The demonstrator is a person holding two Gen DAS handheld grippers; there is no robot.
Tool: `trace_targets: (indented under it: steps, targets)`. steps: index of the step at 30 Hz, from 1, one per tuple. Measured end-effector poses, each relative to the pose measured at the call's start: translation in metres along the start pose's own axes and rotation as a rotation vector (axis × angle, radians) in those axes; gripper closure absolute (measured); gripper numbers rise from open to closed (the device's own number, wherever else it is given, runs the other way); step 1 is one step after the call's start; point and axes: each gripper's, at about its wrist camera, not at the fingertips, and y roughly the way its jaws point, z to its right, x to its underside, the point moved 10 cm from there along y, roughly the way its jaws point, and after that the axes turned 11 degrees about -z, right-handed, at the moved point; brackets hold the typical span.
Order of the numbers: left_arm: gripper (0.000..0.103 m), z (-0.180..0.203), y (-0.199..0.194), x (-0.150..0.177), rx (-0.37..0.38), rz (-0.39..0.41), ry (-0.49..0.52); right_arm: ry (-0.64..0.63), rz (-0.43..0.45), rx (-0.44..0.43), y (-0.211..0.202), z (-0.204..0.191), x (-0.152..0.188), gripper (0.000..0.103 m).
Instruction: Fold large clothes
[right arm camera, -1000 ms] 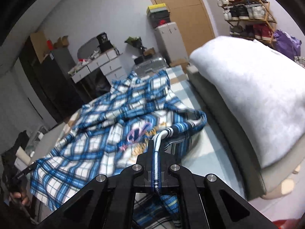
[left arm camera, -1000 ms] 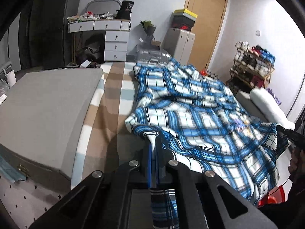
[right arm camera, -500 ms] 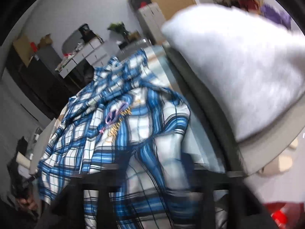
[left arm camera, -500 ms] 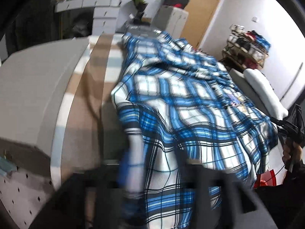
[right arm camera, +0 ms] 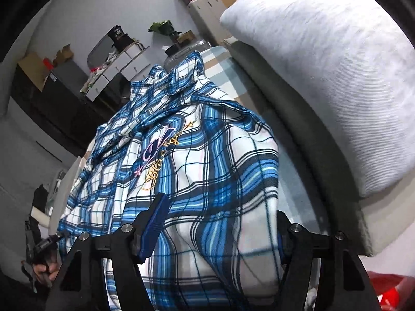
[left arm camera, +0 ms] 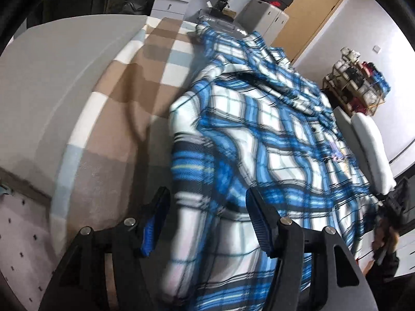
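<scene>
The left wrist view showed the plaid shirt (left arm camera: 259, 134) spread along the bed (left arm camera: 124, 108), a grey cushion (left arm camera: 52, 83) to its left, and a shoe rack (left arm camera: 360, 83) by the far wall. The right wrist view showed instead the shirt's embroidered logo (right arm camera: 158, 155), a white pillow (right arm camera: 337, 77) on a grey cushion to the right, and a dresser (right arm camera: 122, 70) with clutter on top.

The left gripper (left arm camera: 207, 223) had its fingers about half open, a fold of the shirt lying loose between them, the pads off the cloth. The right gripper (right arm camera: 220, 228) had its fingers closing, still parted, with the shirt's near edge between them; its right pad was hidden behind the fabric, so contact there seemed unlikely but could not be fully judged.

A grey storage box (left arm camera: 262, 18) stood beside the wooden door (left arm camera: 316, 7), with smaller boxes stacked on top; their contents could not be seen. A suitcase (right arm camera: 181, 51) stood beyond the foot of the bed. Each view caught the other hand at its edge.
</scene>
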Motion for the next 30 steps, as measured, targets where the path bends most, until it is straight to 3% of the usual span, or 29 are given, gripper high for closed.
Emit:
trace_targets:
  steps: [1,2,3,4,9,13,15,19,24,26,27,28,30]
  targets:
    - [0.060,0.004,-0.001,-0.003,0.011,0.020,0.010,-0.011,0.001,0.014,0.002,-0.001,0.001,0.073]
    - [0.083,0.011,-0.004,-0.005,0.025,0.044,0.031,-0.037,-0.005,0.028,0.006,-0.005,0.002,0.087]
    - [0.094,0.016,-0.004,-0.008,0.032,0.056,0.051,-0.069,-0.005,0.033,0.009,-0.011,0.003,0.102]
    - [0.102,0.025,-0.009,-0.012,0.042,0.087,0.088,-0.100,0.007,0.020,0.009,-0.018,0.003,0.102]
    - [0.103,0.050,-0.052,-0.040,0.111,0.279,0.157,-0.195,0.195,-0.113,-0.025,-0.056,-0.015,0.102]
    - [0.103,0.061,-0.078,-0.076,0.142,0.364,0.176,-0.166,0.363,-0.207,-0.063,-0.066,-0.052,0.102]
    - [0.103,0.067,-0.090,-0.098,0.153,0.408,0.196,-0.129,0.405,-0.212,-0.070,-0.065,-0.072,0.102]
    - [0.103,0.072,-0.102,-0.139,0.129,0.486,0.199,-0.070,0.447,-0.162,-0.073,-0.065,-0.117,0.102]
    - [0.103,0.068,-0.091,-0.180,0.110,0.523,0.159,-0.010,0.494,-0.137,-0.063,-0.082,-0.173,0.102]
    - [0.103,0.058,-0.086,-0.186,0.040,0.544,0.138,0.049,0.525,-0.099,-0.058,-0.079,-0.195,0.102]
    - [0.103,0.043,-0.077,-0.194,-0.048,0.559,0.104,0.076,0.535,-0.066,-0.053,-0.075,-0.202,0.102]
    - [0.103,0.034,-0.071,-0.194,-0.088,0.555,0.079,0.111,0.538,-0.014,-0.046,-0.068,-0.210,0.102]
    - [0.103,0.002,-0.038,-0.194,-0.113,0.480,-0.021,0.164,0.517,0.082,-0.025,-0.051,-0.222,0.101]
